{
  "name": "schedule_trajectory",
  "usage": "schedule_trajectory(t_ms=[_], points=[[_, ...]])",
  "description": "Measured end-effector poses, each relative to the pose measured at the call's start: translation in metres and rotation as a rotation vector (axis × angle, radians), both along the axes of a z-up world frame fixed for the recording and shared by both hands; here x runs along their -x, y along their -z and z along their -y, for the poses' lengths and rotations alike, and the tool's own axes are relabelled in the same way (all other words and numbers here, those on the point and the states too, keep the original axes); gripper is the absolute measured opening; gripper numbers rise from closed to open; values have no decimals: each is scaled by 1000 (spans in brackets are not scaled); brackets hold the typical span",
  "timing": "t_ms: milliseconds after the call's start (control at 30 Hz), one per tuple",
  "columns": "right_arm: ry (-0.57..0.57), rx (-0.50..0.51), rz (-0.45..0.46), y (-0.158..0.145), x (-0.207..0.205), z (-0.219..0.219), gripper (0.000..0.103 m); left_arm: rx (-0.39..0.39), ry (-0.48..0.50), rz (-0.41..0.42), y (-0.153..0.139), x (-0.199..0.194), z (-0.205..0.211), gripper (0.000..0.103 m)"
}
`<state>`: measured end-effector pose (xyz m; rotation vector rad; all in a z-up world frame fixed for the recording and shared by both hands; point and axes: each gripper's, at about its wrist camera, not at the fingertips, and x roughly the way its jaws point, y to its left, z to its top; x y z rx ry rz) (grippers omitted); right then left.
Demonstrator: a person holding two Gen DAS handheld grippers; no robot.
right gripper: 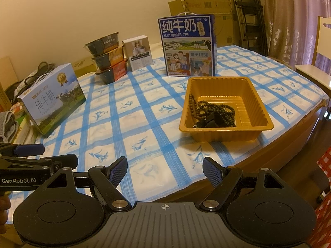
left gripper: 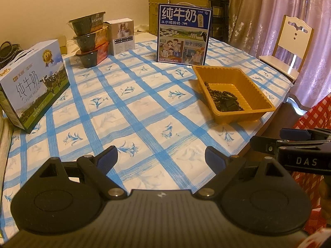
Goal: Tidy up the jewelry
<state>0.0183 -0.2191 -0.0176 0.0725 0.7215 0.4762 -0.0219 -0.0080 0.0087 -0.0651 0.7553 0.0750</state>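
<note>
Beads (right gripper: 213,111) lie heaped in the tray (right gripper: 256,103), right of centre in your right view (a dark piece among them). Both your grippers, left (left gripper: 161,159) and right (right gripper: 164,170), hang wide open and empty at the table edge. This fits sorting finished, or beads waiting to be lifted out.

Plastic, beads and printed cloth

Glossy amber plastic tray (right gripper: 256,107) holds dark matt beads (right gripper: 215,108); the tablecloth (right gripper: 144,124) is smooth blue-checked cloth; the milk box (right gripper: 187,47) is glossy printed cardboard.
</note>
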Motion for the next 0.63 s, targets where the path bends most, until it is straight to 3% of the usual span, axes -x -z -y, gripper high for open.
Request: schedule_trajectory(t_ms=[633], points=[[5, -3, 4, -3, 0, 2, 79, -7, 8, 19, -8, -1, 4, 90]])
